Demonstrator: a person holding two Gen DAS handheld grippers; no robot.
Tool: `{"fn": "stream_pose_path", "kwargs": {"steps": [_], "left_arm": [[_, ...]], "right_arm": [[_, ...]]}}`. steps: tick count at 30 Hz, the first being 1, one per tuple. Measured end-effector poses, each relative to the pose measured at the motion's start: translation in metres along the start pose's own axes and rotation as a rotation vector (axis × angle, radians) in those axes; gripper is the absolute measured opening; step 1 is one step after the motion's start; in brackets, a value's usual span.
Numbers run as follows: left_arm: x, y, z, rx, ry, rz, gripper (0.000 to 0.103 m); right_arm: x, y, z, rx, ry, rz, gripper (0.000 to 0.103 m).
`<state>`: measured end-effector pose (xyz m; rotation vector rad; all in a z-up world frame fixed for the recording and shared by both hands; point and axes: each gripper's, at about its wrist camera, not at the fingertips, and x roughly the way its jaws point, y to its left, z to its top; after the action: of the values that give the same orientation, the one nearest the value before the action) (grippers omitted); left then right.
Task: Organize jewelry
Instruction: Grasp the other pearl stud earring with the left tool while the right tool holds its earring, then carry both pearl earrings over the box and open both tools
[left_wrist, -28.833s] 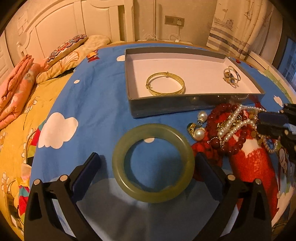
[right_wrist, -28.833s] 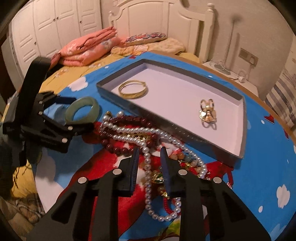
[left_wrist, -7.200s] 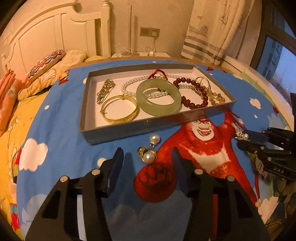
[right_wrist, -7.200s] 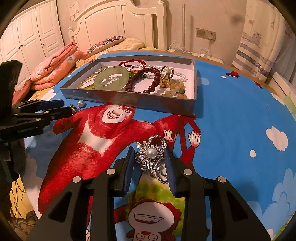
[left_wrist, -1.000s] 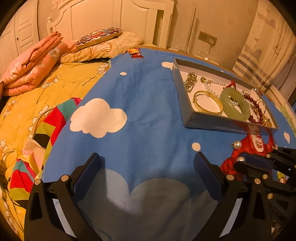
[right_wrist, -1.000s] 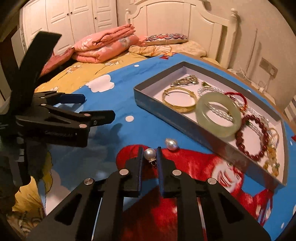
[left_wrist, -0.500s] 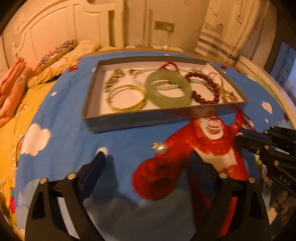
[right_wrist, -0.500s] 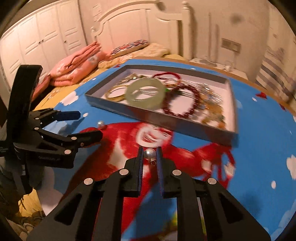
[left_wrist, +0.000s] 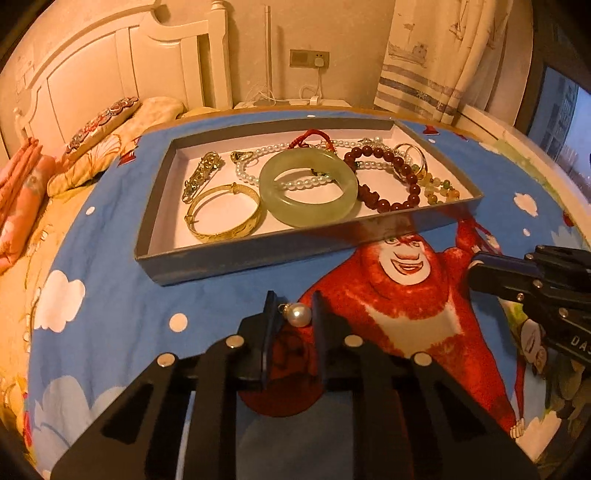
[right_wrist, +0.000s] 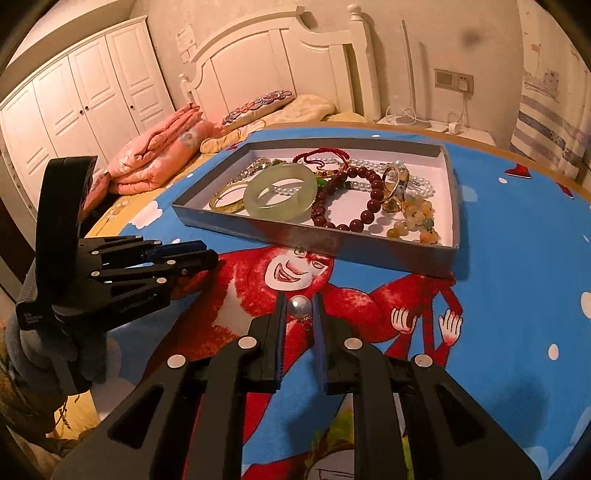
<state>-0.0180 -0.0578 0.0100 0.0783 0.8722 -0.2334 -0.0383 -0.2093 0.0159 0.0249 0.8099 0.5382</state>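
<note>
A grey jewelry tray (left_wrist: 236, 254) (right_wrist: 369, 245) lies on the blue cartoon bedspread. It holds a green jade bangle (left_wrist: 308, 186) (right_wrist: 280, 192), a gold bangle (left_wrist: 221, 212), pearl strands, a dark red bead bracelet (left_wrist: 388, 177) (right_wrist: 354, 201) and other pieces. My left gripper (left_wrist: 294, 314) is shut on a pearl earring (left_wrist: 299, 314) just in front of the tray's near wall. My right gripper (right_wrist: 300, 308) is shut on a second pearl earring (right_wrist: 300, 306), held above the bedspread short of the tray.
The right gripper's body (left_wrist: 535, 280) shows at the right edge of the left wrist view; the left gripper's body (right_wrist: 110, 273) shows at the left of the right wrist view. Pillows and folded pink bedding (right_wrist: 159, 147) lie by the white headboard.
My left gripper has closed from wide open onto the pearl earring that lay on the bedspread. My right gripper still holds its earring and faces the tray more squarely.
</note>
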Motion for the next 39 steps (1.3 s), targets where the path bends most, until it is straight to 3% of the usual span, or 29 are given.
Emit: {"fn": "stream_pose_path", "kwargs": {"steps": [24,39], "left_arm": [[-0.012,-0.005,-0.003,0.033,-0.032,0.013,0.018],[-0.027,0.01,0.006,0.014,-0.09,0.014,0.018]], "right_arm": [[0.003,0.007,0.005,-0.012,0.0,-0.029,0.016],[0.011,0.044,0.036,-0.112,-0.041,-0.015,0.016]]}}
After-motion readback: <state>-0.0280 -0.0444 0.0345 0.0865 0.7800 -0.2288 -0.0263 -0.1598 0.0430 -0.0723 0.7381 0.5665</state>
